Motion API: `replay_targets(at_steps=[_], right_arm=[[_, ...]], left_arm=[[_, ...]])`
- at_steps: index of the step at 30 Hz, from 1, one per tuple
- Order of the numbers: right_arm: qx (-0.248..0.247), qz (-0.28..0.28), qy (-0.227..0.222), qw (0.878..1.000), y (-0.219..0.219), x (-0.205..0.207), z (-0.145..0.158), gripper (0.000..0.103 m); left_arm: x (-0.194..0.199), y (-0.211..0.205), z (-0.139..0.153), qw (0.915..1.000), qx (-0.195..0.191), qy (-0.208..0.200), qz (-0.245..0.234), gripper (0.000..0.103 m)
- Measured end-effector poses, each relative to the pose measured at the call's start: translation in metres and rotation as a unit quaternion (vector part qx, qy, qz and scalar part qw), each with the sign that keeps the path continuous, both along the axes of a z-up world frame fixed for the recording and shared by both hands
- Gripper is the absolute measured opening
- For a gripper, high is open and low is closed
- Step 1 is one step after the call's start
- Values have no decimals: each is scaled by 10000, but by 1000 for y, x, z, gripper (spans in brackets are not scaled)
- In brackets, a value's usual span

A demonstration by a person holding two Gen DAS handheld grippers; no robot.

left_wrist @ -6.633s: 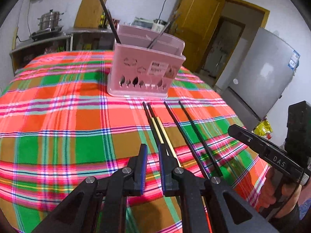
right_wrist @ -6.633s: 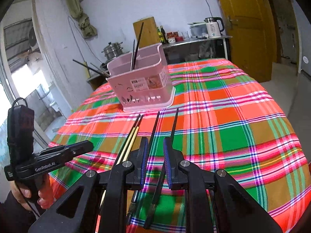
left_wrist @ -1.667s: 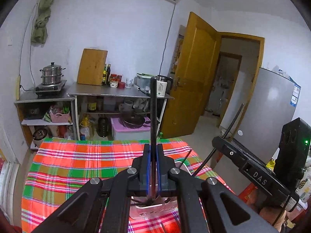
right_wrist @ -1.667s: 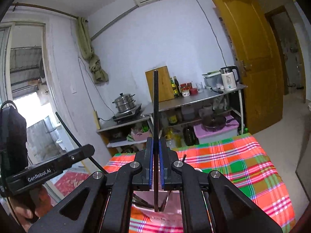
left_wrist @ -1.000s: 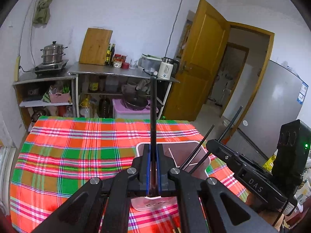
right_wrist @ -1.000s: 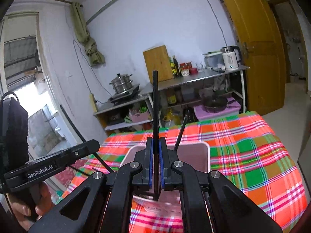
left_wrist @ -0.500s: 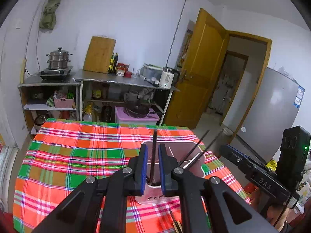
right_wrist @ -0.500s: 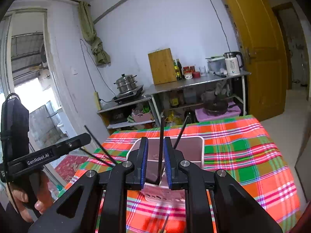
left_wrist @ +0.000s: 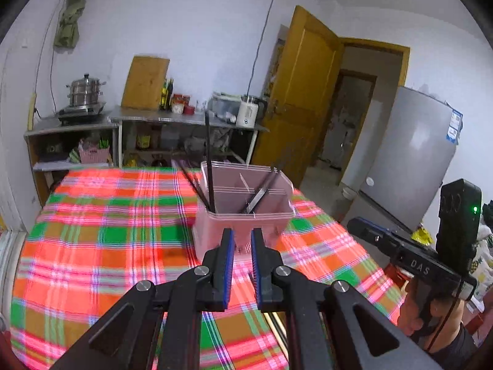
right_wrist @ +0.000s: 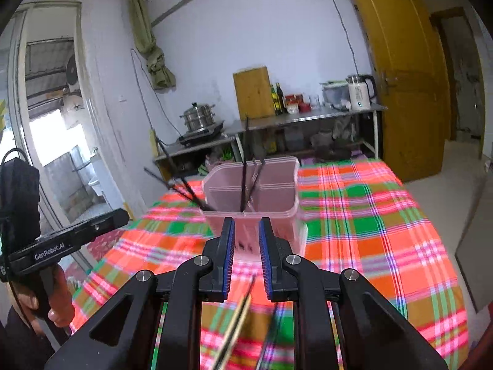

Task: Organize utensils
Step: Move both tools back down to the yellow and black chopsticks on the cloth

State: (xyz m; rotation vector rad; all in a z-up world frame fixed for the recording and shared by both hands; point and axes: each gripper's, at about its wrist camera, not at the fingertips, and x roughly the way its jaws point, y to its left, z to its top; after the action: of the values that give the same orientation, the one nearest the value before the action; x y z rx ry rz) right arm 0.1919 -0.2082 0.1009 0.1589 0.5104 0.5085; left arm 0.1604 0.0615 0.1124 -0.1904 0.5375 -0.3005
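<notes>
A pink utensil holder (left_wrist: pixel 246 206) stands on the plaid tablecloth (left_wrist: pixel 107 231) and holds several black chopsticks (left_wrist: pixel 209 160) that lean out of its compartments. It also shows in the right wrist view (right_wrist: pixel 252 197) with a black chopstick (right_wrist: pixel 244 166) upright in it. My left gripper (left_wrist: pixel 240 259) is open and empty, just in front of the holder. My right gripper (right_wrist: pixel 246 259) is open and empty too. More chopsticks (right_wrist: pixel 237 317) lie on the cloth below the right gripper, one pale and some black.
A metal shelf unit with a steamer pot (left_wrist: pixel 84 91), bottles and a kettle (right_wrist: pixel 359 92) stands behind the table. A yellow door (left_wrist: pixel 295 98) and a grey fridge (left_wrist: pixel 409 154) are to the right. The table's edges fall away at left and right.
Both grippers let go of the black chopsticks they held, which now stand in the holder. Both have opened and pulled back towards me, tilting down over the table.
</notes>
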Motion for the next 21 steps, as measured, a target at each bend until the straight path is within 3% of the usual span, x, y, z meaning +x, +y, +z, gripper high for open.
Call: replay_targets(at_steps=[11, 21], right_arm=[[-81, -125, 665, 9977, -22, -18, -51, 16], [-312, 42, 1097, 9935, -10, -19, -80, 16]], left_arm=[[-17, -17, -66, 9971, -12, 731, -193, 10], [-7, -39, -98, 9910, -22, 1291, -356, 10]])
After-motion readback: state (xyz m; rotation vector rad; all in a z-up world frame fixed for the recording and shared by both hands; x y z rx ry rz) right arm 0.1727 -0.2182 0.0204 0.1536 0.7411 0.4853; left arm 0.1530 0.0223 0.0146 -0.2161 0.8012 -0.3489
